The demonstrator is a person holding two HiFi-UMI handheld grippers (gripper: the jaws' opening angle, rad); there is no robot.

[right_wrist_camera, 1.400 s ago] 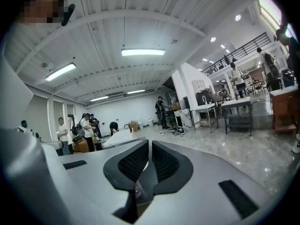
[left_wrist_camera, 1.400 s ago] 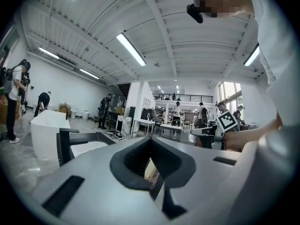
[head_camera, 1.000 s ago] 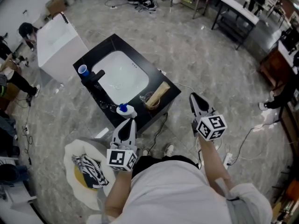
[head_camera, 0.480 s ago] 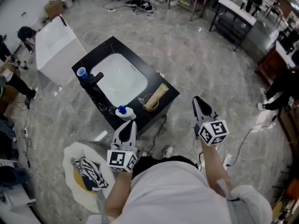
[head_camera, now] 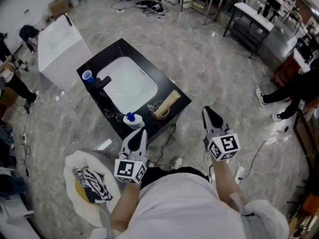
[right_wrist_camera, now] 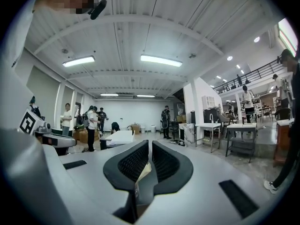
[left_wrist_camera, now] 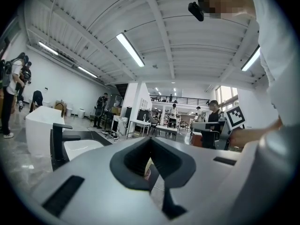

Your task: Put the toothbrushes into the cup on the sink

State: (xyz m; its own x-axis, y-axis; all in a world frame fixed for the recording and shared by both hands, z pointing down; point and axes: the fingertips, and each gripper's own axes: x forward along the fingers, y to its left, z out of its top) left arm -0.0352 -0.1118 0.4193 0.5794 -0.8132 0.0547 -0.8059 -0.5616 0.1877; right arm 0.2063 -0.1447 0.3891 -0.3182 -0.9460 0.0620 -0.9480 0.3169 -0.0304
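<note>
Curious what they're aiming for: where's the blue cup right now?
In the head view, the blue cup stands at the left corner of the black counter, just left of the black faucet.

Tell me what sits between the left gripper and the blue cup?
In the head view: a blue-capped white bottle right before the left gripper, then the black faucet beside the blue cup.

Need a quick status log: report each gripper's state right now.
Left gripper: closed, holding nothing.
Right gripper: closed, holding nothing.
</note>
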